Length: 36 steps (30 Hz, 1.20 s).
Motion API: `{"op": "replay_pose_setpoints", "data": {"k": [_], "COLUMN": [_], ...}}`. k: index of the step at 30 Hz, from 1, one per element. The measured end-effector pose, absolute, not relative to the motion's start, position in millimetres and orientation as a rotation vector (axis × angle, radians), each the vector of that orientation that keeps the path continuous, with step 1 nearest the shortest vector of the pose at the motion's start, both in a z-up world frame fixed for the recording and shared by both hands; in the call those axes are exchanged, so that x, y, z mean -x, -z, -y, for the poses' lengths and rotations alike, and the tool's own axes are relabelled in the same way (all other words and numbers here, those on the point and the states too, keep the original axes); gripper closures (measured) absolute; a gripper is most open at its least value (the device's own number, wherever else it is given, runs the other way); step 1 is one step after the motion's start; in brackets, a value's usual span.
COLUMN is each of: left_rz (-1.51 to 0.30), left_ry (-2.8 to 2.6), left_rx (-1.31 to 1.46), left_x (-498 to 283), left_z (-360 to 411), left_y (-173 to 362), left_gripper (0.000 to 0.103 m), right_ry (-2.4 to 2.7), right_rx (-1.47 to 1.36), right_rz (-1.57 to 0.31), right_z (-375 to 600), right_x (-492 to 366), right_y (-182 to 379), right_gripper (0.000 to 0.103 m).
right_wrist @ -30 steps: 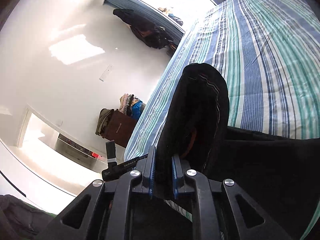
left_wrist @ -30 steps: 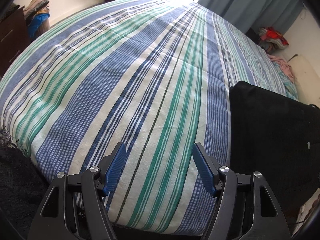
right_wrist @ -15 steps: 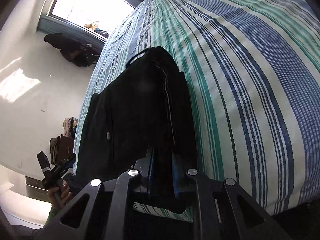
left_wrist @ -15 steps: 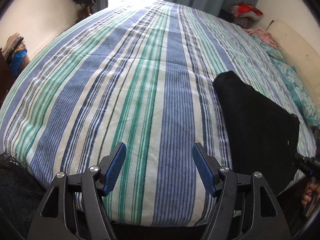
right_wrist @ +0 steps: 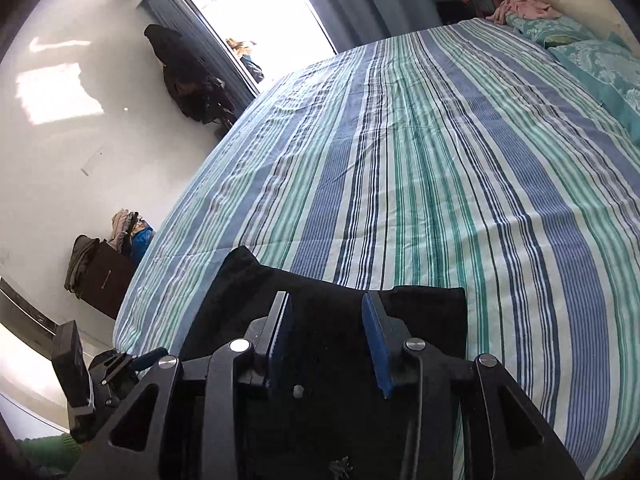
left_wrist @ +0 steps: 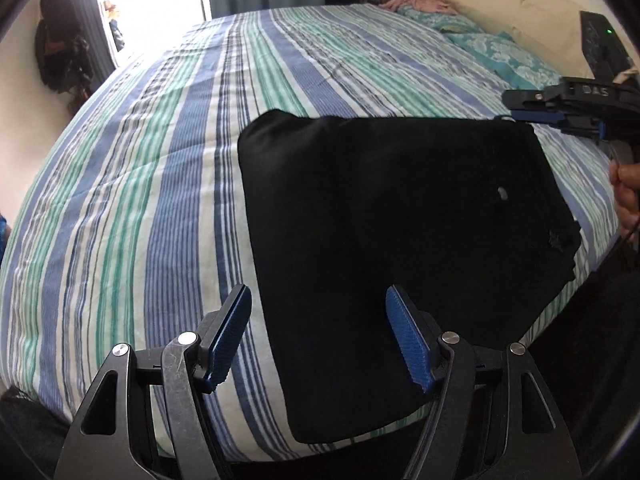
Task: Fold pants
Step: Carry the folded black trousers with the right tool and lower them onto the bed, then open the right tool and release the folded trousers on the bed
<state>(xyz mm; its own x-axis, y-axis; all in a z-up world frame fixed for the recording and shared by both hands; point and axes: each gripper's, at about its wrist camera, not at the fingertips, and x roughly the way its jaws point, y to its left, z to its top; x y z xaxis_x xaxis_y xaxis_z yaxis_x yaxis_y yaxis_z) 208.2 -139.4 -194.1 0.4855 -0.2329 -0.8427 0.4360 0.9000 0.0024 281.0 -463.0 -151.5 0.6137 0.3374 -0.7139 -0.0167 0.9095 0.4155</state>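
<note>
The black pants point(left_wrist: 400, 208) lie folded into a flat rectangle on the striped bed point(left_wrist: 160, 160), near its front edge. My left gripper point(left_wrist: 318, 296) hovers open over the pants' near left edge, with nothing pinched between its blue pads. My right gripper point(right_wrist: 326, 304) is above the pants point(right_wrist: 424, 320) at their far right corner. Its jaws are opening, and the cloth lies loose below the pads, not pressed by them. The right gripper point(left_wrist: 552, 120) also shows at the pants' upper right corner in the left wrist view, held by a hand point(left_wrist: 626, 184).
Teal pillows point(left_wrist: 500, 52) and pink cloth lie at the bed's head on the right. A dark dresser point(right_wrist: 104, 276) piled with clothes stands left of the bed. Dark garments point(right_wrist: 184, 76) hang beside the bright window. Striped bedspread stretches beyond the pants.
The right gripper brought the lifted pants fold down onto the bed and parted its jaws off the cloth. The left gripper swung right, so the pants now lie under it.
</note>
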Motion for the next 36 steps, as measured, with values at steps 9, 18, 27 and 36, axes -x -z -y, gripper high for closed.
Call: {"op": "replay_pose_setpoints", "data": {"k": [9,18,27,36], "left_rz": [-0.994,-1.035,-1.017,-1.02], "left_ry": [0.417,0.414,0.357,0.283], "left_rx": [-0.127,-0.161,-0.065,-0.104], "left_x": [-195.2,-194.1,-192.7,-196.2], "left_z": [114.0,127.6,100.4,95.6], "left_y": [179.9,194.4,177.7,180.9], "left_gripper": [0.023,0.023,0.016,0.016], "right_ry": [-0.087,-0.074,0.074,0.153], "right_rx": [-0.458,-0.262,-0.367,-0.308], "right_rz": [-0.942,-1.01,-0.947,-0.786], "right_z": [478.0,424.7,439.2,431.1], "right_x": [-263.6,-163.9,-117.8,-106.3], "right_y": [191.4,178.1,193.2,165.7], "right_gripper": [0.072,0.072,0.056,0.02]}}
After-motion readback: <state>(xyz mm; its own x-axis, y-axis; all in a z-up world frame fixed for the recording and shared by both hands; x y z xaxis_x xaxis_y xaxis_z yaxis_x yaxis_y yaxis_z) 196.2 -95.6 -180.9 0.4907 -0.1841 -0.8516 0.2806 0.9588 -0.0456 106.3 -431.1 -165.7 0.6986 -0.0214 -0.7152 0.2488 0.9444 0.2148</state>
